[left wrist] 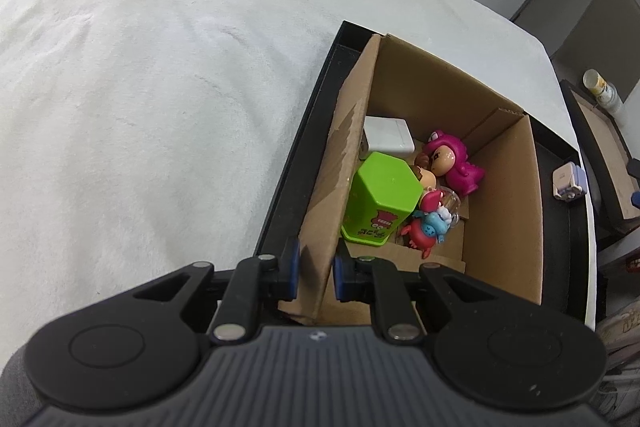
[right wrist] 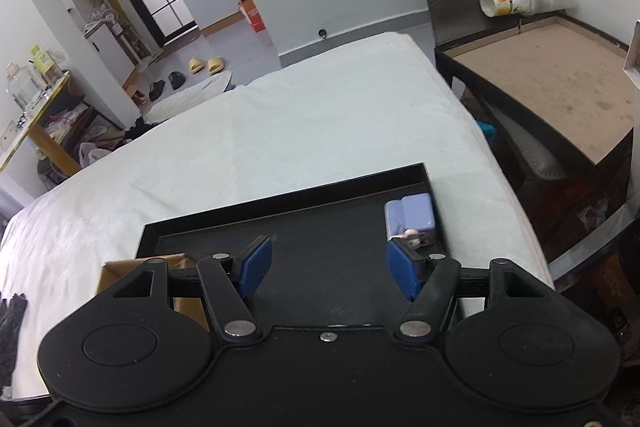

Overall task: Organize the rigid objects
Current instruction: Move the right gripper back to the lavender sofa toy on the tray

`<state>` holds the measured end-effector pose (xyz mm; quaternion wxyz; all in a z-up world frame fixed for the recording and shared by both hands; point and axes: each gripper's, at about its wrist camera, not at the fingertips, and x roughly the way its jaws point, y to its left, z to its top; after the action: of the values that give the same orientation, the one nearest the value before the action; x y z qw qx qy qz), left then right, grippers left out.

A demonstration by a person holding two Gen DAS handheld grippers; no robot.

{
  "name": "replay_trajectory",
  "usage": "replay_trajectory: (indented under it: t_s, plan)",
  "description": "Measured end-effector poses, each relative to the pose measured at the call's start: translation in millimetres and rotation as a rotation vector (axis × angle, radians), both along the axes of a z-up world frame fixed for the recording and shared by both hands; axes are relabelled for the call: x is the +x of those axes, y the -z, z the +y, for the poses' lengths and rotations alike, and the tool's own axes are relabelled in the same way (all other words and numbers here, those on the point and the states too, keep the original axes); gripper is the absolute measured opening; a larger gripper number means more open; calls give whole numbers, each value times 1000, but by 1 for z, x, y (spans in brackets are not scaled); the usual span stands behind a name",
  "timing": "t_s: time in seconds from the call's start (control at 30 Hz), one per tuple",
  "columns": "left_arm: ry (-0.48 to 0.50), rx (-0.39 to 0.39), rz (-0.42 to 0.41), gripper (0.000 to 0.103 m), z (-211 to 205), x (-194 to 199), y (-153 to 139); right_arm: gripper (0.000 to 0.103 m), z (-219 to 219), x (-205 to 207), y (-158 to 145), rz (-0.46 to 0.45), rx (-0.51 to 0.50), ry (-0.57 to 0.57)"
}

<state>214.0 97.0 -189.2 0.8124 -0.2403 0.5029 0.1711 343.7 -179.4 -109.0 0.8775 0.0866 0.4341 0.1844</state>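
The cardboard box (left wrist: 452, 99) is standing inside a black tray (left wrist: 304, 143), and the tray is lying on a white cloth (left wrist: 140, 87) that is covering the whole surface. Beyond the tray, the room is showing grey floor, yellow slippers (right wrist: 206, 65), dark shoes and a dark window door. Beside the tray, to the right, a brown board table (right wrist: 560, 83) is carrying a paper cup (right wrist: 508, 2) that is lying on its side.

Inside the box, a green hexagonal can (left wrist: 380, 199) is lying next to a pink figurine (left wrist: 452, 163), a red and blue toy (left wrist: 426, 227) and a white block (left wrist: 388, 135). The can is carrying a red label, but its writing is too small to read.

The left gripper (left wrist: 316, 271) is clamping the near wall of the box between its blue pads. The right gripper (right wrist: 330, 269) is hanging over the tray's bare floor with its jaws apart and nothing between them; a small lilac toy (right wrist: 410, 217) is lying on the tray just beyond its right finger.
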Motion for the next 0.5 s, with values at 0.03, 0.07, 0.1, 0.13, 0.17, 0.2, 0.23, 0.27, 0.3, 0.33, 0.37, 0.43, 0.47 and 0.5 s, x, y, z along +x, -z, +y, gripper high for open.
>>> replay_trajectory:
  t_s: [0.03, 0.07, 0.1, 0.13, 0.17, 0.2, 0.23, 0.27, 0.3, 0.33, 0.37, 0.43, 0.47, 0.5]
  plan:
    - [5, 5, 3, 15, -1, 1, 0, 67, -1, 0, 4, -13, 0, 7]
    - [8, 10, 6, 15, -2, 1, 0, 69, -4, 1, 9, -23, 5, 11]
    - [9, 15, 10, 14, -3, 1, 0, 69, -5, 1, 15, -25, 9, 15]
    - [7, 18, 12, 14, -3, 1, 0, 69, -6, 2, 19, -25, 1, 15]
    - [5, 22, 14, 14, -4, 2, 0, 69, -6, 3, 23, -36, -9, 10]
    - [7, 25, 16, 14, -4, 2, 1, 69, -5, 4, 26, -56, -22, 0]
    - [9, 26, 15, 14, -4, 3, 1, 69, -3, 5, 29, -73, -43, -7]
    - [10, 25, 14, 14, -4, 2, 1, 69, -2, 7, 32, -82, -61, -10]
    - [10, 25, 15, 14, -3, 2, 2, 69, -1, 10, 35, -88, -75, -10]
    - [11, 26, 17, 14, -4, 3, 3, 69, -1, 11, 38, -91, -80, -7]
    - [12, 28, 20, 14, -4, 3, 3, 69, -1, 13, 40, -93, -82, -3]
    - [17, 37, 27, 14, -6, 4, 3, 69, -1, 17, 45, -96, -87, 5]
    - [18, 41, 30, 14, -6, 5, 3, 69, -1, 20, 47, -99, -95, 6]
    - [17, 43, 34, 14, -6, 6, 4, 69, 1, 22, 49, -102, -105, 8]
